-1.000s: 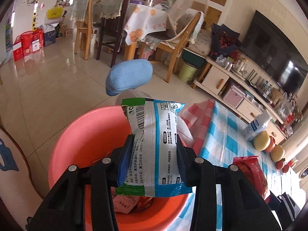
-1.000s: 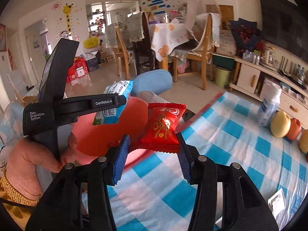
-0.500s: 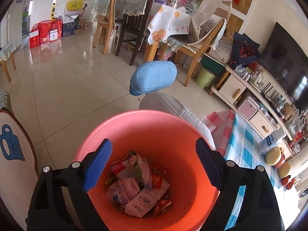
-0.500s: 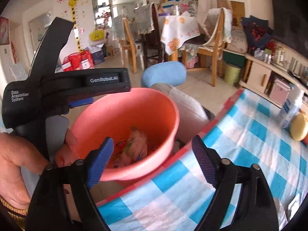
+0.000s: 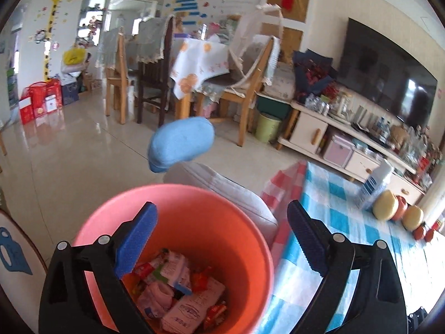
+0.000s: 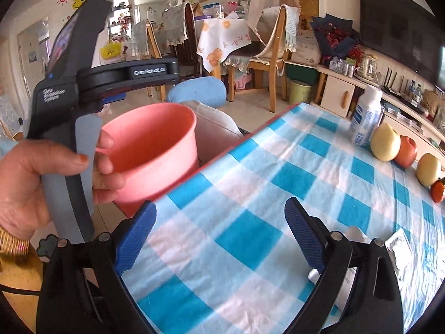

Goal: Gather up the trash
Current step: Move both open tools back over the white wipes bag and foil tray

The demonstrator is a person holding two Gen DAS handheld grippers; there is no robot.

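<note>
Both grippers, the left gripper over the pink bin at lower centre and the right gripper over the checked tablecloth, have just spread empty, so each should next seek the white wrapper at lower right.

The left gripper reads "GenRobot.AI" on its black side, and "Data Acquisition System" just left of that, above the hand.
</note>
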